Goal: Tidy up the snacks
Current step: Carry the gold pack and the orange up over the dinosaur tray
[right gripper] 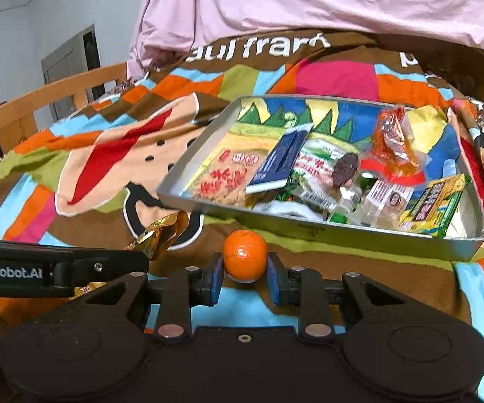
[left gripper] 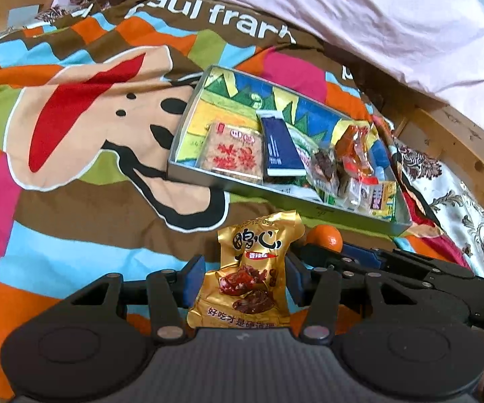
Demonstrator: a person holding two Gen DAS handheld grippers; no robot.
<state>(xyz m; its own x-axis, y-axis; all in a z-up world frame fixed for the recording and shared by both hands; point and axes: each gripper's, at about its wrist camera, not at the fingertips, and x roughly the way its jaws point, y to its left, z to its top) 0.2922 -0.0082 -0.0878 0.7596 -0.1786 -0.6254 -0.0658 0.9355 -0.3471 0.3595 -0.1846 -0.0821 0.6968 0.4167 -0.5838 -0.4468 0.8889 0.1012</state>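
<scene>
My left gripper [left gripper: 246, 280] is shut on a gold snack packet [left gripper: 248, 268] and holds it upright above the bedspread. My right gripper [right gripper: 244, 277] is shut on a small orange mandarin [right gripper: 244, 257], just in front of the tray. A shallow metal tray [right gripper: 312, 231] lies on the bed and holds several snack packets, among them a dark blue packet [right gripper: 280, 161] and an orange wrapped one [right gripper: 393, 141]. The tray [left gripper: 188, 124] and the mandarin [left gripper: 326, 236] also show in the left wrist view. The gold packet [right gripper: 161, 235] shows at the left of the right wrist view.
A colourful patchwork bedspread [left gripper: 91, 134] covers the bed. A pink duvet [left gripper: 359, 10] is heaped behind the tray. A wooden bed rail [right gripper: 40, 100] runs along the left, and another wooden rail [left gripper: 460, 141] along the right.
</scene>
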